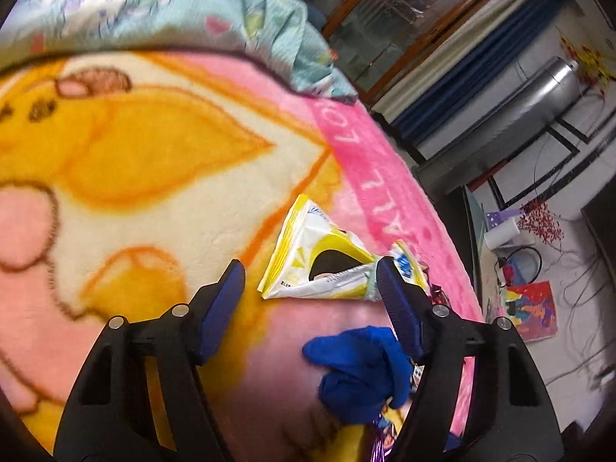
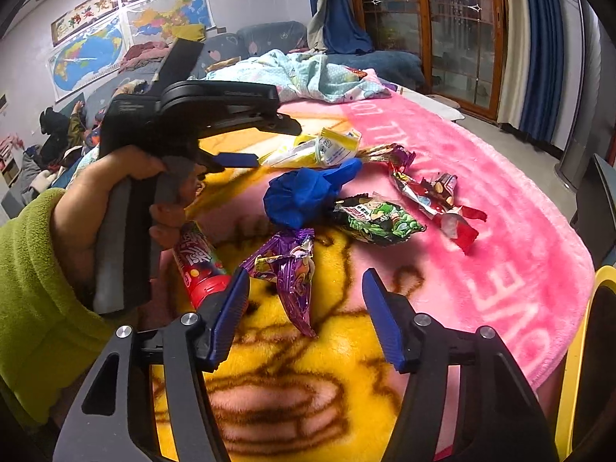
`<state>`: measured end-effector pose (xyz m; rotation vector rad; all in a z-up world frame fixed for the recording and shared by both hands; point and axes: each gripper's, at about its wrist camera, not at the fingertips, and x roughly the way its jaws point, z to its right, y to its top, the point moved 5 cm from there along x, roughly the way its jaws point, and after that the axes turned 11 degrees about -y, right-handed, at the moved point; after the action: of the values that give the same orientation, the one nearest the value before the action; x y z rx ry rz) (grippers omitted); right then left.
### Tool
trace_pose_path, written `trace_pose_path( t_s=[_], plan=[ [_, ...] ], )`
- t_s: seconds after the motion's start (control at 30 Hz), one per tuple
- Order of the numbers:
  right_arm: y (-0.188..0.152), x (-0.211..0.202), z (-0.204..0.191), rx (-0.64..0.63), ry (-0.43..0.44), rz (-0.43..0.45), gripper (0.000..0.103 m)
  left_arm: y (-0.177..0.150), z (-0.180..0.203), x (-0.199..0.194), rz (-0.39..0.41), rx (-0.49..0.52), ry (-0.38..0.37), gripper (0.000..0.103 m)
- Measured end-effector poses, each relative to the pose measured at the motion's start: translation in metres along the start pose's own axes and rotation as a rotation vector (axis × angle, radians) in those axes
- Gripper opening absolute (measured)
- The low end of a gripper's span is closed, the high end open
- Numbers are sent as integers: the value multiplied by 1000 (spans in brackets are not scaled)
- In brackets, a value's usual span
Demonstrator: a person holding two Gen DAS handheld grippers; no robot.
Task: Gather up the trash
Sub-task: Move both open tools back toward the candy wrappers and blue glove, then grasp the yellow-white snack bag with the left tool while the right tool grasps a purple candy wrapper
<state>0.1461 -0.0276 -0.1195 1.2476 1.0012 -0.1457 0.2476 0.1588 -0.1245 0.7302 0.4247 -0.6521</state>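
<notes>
The work stands at the reaching step of collecting trash: both tongs hang over litter spread on a pink and yellow blanket point(image 2: 500, 208) on a bed, and nothing is gripped yet. Farthest left in the right wrist view, a hand in a green sleeve point(image 2: 115, 192) holds the left tongs point(image 1: 312, 281), whose blue fingers stand apart with nothing pressed between them; the yellow-and-white tissue packet point(image 1: 319, 265) lies just ahead of them, its right end touching or just behind the right finger, I cannot tell which. That packet lies flat and crumpled, its long axis running roughly across the left wrist view, its oval dispensing slot facing up, one pointed corner aimed away up the blanket. Just right of the hand, a red tube-shaped candy pack point(image 2: 200, 265) lies with its long axis slanting toward the camera, red cap nearest, close against the left finger of the right tongs point(image 2: 306, 288). These too are apart and empty, with the purple wrapper point(image 2: 288, 269) between and just beyond the fingertips; it is twisted, its long axis running near to far, one tail pointing toward the camera. Beyond it sits a crumpled blue glove or cloth point(image 2: 308, 192), then a green snack bag point(image 2: 377, 219), then a red and silver wrapper point(image 2: 435, 196) farthest right. My guess for the next move: each tongs lowers a little further, straddles its wrapper across the narrow width, and closes gently, since thin foil could slip or drag the fleece.
</notes>
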Motion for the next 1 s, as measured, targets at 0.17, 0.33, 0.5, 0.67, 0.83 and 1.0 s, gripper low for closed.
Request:
trace_pose_path(
  t_s=[0.17, 0.33, 0.5, 0.67, 0.83, 1.0],
  plan=[
    [1, 8, 2, 20, 5, -11, 58, 3, -3, 10, -11, -41, -1, 60],
    [0, 10, 1, 28, 22, -19, 50, 9, -4, 15, -12, -66, -1, 59],
    [-4, 11, -3, 23, 39, -42, 31, 10, -3, 18, -12, -72, 1, 47],
    [-8, 9, -6, 15, 40, -48, 21, 6, -1, 17, -20, -65, 7, 12],
    [-11, 9, -6, 10, 39, -56, 15, -2, -1, 16, -19, -73, -41, 12],
    [-12, 3, -6, 7, 42, -44, 14, -8, 7, 2, 21, -67, -91, 4]
  ],
)
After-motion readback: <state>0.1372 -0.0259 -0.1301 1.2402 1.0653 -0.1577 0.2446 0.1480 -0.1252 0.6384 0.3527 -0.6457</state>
